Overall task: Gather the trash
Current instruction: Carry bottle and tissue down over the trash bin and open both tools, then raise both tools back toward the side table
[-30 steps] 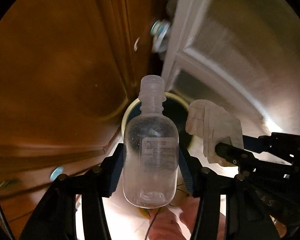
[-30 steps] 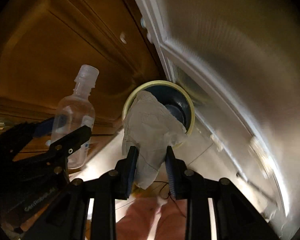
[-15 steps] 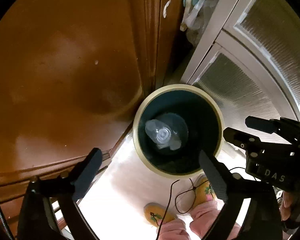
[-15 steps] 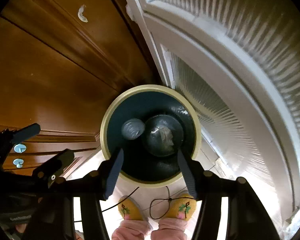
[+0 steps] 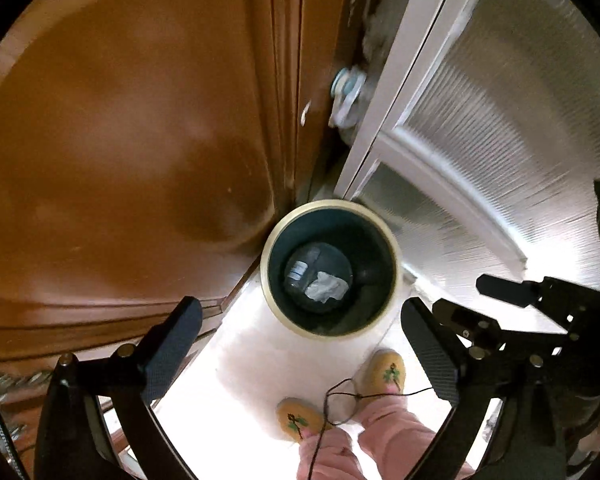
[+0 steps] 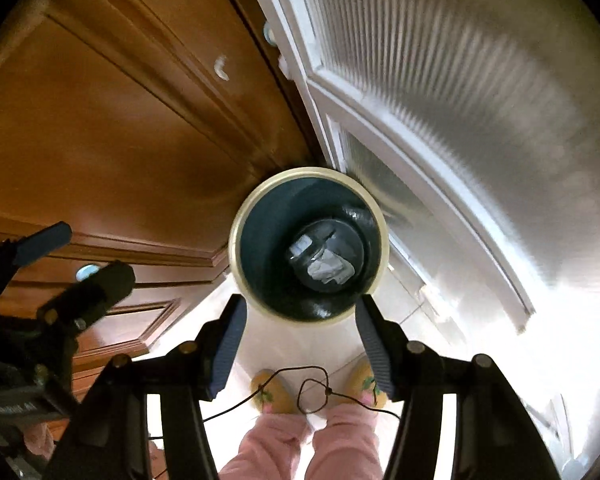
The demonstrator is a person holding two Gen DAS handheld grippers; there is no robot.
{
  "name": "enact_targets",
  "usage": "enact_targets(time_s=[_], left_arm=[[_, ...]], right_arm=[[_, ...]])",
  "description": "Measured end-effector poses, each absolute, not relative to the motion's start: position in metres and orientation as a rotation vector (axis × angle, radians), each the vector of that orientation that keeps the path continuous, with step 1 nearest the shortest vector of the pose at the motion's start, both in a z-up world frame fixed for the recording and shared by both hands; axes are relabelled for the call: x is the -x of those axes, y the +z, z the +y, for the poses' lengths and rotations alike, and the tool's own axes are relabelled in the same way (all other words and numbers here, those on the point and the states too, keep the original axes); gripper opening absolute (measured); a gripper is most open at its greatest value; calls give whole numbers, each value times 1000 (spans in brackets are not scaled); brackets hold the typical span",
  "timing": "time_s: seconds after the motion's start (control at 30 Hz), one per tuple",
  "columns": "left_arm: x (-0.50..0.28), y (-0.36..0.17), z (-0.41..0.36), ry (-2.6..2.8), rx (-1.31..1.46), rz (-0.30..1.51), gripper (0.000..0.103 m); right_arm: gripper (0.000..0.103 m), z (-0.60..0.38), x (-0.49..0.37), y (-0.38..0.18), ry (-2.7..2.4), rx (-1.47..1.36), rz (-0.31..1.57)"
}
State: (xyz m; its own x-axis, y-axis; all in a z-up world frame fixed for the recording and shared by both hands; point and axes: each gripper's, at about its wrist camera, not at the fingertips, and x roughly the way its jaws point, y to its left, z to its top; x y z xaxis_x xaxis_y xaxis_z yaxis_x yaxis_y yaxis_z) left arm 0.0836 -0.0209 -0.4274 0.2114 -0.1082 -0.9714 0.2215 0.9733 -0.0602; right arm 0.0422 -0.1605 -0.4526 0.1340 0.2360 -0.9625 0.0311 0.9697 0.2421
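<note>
A round bin point(image 5: 264, 280) with a cream rim and a dark inside stands on the floor straight below both grippers. At its bottom lie a clear plastic bottle point(image 5: 300, 270) and a crumpled white tissue point(image 5: 326, 286). In the right wrist view the same bottle point(image 6: 302, 246) and tissue point(image 6: 330, 270) show inside the bin point(image 6: 234, 248). My left gripper point(image 5: 304, 344) hangs above the bin, open wide and empty. My right gripper point(image 6: 302, 340) is open beside it, also empty. Each gripper shows at the edge of the other's view: the right gripper point(image 5: 466, 300), the left gripper point(image 6: 71, 264).
A brown wooden cabinet door point(image 5: 119, 140) rises left of the bin and a white door with ribbed glass point(image 5: 500, 120) stands to its right. A person's feet in yellow slippers point(image 5: 300, 418) and pink trousers stand on the pale floor, with a thin black cord point(image 5: 340, 392) dangling.
A second ago the left gripper held the bottle and the right held the tissue over the bin. Both opened, the items dropped in, and both grippers now sit higher.
</note>
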Motion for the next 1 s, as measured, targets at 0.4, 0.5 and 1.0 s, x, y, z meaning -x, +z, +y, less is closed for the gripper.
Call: enact_targets(time_s=[0.4, 0.5, 1.0], left_arm=[[-47, -277, -17, -304, -71, 1259, 99], [-39, -233, -18, -315, -76, 1229, 99], [-27, -38, -11, -406, -65, 989, 99]], right_arm=[[57, -165, -6, -315, 149, -264, 1337], [57, -164, 4, -276, 150, -256, 1306], [57, -189, 36, -70, 69, -264, 979]])
